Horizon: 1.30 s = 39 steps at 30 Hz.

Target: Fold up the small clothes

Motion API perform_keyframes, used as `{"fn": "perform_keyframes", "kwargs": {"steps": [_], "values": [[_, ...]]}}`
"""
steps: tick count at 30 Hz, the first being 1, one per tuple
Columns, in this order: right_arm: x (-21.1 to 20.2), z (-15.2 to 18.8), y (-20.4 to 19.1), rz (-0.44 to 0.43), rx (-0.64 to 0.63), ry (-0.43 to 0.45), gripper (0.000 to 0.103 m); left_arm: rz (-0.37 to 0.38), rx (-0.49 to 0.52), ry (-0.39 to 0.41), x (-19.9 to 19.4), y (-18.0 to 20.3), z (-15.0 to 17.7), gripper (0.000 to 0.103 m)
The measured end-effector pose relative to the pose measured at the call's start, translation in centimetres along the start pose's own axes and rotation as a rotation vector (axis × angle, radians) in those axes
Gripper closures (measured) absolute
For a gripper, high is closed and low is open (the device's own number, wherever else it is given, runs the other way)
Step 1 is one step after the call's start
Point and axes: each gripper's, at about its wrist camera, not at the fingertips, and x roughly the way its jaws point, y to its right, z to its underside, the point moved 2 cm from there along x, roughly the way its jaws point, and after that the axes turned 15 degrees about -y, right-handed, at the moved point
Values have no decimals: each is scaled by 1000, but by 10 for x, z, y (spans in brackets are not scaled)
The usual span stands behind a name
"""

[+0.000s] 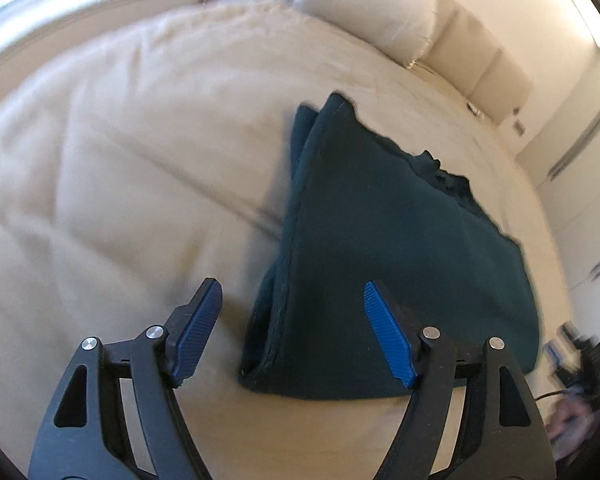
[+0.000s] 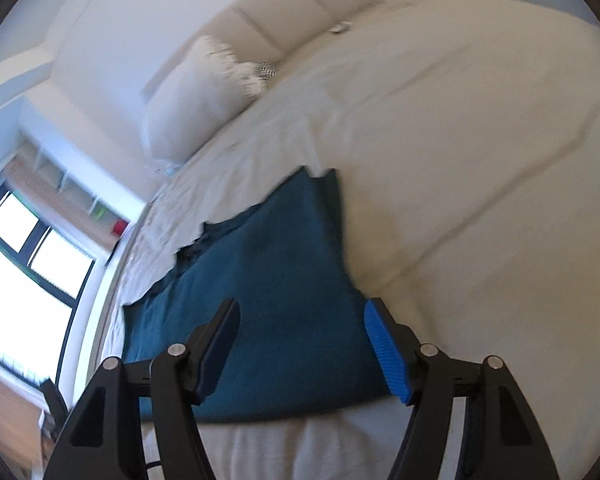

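Dark teal garment (image 1: 400,248) lies on the cream bed cover (image 1: 120,160), already doubled over into a rough trapezoid, layers stacked along one long side. Ragged far edge where a neckline or hem bunches up. Pillow (image 1: 372,12) sits at the head of the bed, well apart from it.

My left gripper (image 1: 292,320) is spread wide, nothing between the blue pads (image 1: 388,340); it hangs over the near corner where the stacked fold edges show. My right gripper (image 2: 300,340) is spread too, empty, over the near edge of the same garment (image 2: 260,280) from the other side. Neither claw touches cloth as far as I can tell; blur makes contact hard to rule out at the tips.

Handling, my guess: soft knit or fleece, light, limp, no stiffness at all. It will drape and sag the moment it lifts, and the layers may slide apart if I pinch only the top one. Not fragile, not slippery against ribbed pads.

Where to grab: the two near corners, one per claw, pinching through all layers at the thick folded edge so the stack stays together. Avoid the ragged far edge, too uneven. The bedding is soft, so pressing down could catch the cover along with the cloth; I need to go shallow.
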Motion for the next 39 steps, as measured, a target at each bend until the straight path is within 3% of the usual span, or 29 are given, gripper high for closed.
{"fn": "perform_keyframes", "kwargs": {"steps": [2,4,7,9,11,12,14,16,21,25,33,34,36,39], "values": [[0,-1,13,25,34,-16,34,39,-45,-5,3,-11,-3,30],[2,-2,21,66,32,-45,34,38,-31,-7,4,-13,-7,30],[14,0,24,58,17,-114,35,23,13,-38,12,-9,-16,30],[24,3,19,77,-22,-154,45,2,32,-48,15,-7,-20,32],[33,9,10,126,-87,-202,62,-53,53,-67,20,-6,-24,55],[37,10,8,148,-98,-211,69,-54,57,-73,21,-7,-25,60],[38,10,10,177,-94,-216,83,-27,52,-94,22,-10,-26,76],[35,7,15,159,-57,-219,88,-2,49,-104,23,-10,-27,88],[20,5,7,154,-65,-201,95,3,50,-96,17,-7,-23,93],[26,8,24,137,-11,-226,96,42,24,-101,17,-14,-19,94],[35,11,32,131,-24,-246,95,57,21,-101,25,-25,-15,94],[35,10,33,133,-25,-253,93,79,11,-98,24,-30,-14,92],[27,9,30,149,-26,-248,81,128,-1,-90,19,-35,-14,90],[8,5,28,203,1,-202,72,62,-4,-58,-2,-38,-9,90]]}}
